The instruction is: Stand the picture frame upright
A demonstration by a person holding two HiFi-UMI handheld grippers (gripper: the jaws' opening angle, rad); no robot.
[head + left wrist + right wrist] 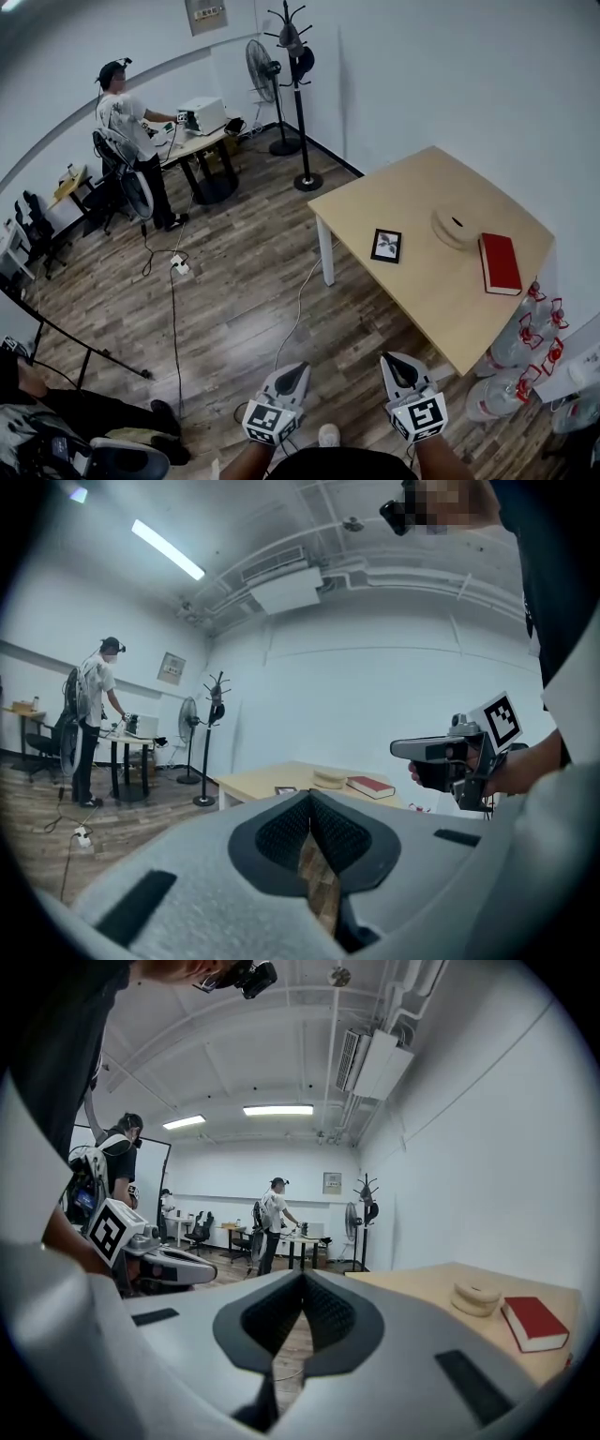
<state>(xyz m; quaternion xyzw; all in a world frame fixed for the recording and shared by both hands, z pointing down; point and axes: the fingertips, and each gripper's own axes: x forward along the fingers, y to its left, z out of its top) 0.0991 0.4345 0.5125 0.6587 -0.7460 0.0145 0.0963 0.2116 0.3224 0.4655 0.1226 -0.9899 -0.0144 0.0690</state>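
Wooden floor (234, 291) underfoot; picture frame (385, 246) lies flat on tabletop (422, 202) (red book (500, 263) nearby). I note left gripper (296, 370) and right gripper (397, 362) fingers clenched, empty, well apart from it.

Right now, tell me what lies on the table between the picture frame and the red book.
A round beige disc lies between the picture frame and the red book, nearer the book; the head view shows it.

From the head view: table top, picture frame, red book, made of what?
By look: table top pale wood or laminate, matte, even tan; picture frame black rim, plastic or painted wood, unclear; red book likely hardcover board, smooth red face.
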